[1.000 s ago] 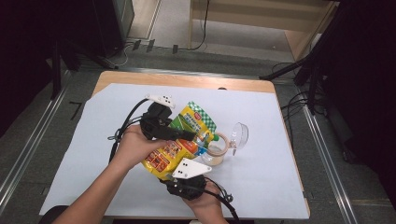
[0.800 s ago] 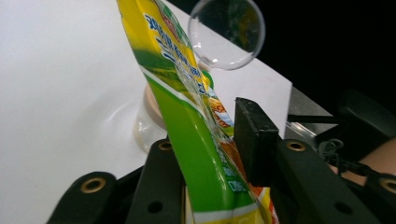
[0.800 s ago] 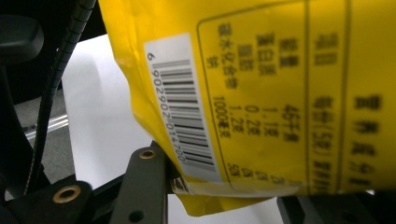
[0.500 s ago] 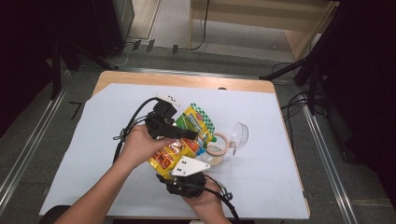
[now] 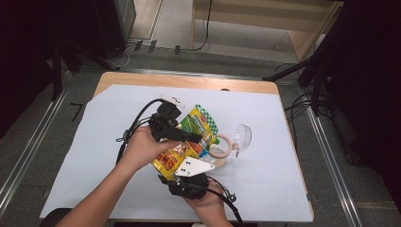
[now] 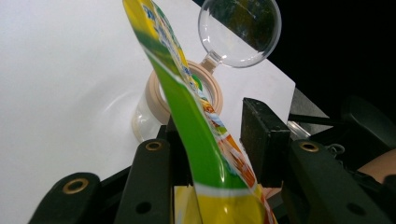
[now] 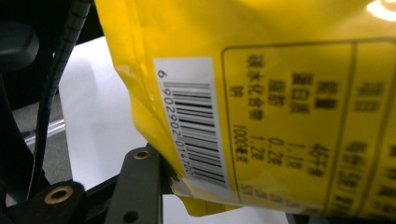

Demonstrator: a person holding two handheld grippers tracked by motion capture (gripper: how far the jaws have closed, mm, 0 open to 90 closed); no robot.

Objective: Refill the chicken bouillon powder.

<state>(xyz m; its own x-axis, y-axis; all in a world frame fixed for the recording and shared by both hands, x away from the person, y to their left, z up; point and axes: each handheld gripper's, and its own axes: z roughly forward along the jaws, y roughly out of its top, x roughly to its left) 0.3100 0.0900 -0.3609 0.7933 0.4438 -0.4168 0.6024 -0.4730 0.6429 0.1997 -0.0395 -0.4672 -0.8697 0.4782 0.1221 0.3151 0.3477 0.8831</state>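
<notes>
The left gripper (image 5: 187, 136) has the yellow-green pouch (image 5: 189, 137) between its jaws; these have just been opening, and in the left gripper view a gap shows between the pouch (image 6: 201, 135) and one pad, so it is released. Beyond its jaws lie a tape roll (image 6: 156, 100) and a clear scoop (image 6: 239, 32). The right gripper (image 5: 182, 166) grasps the pouch's lower end (image 7: 261, 93), printed side facing its camera.
</notes>
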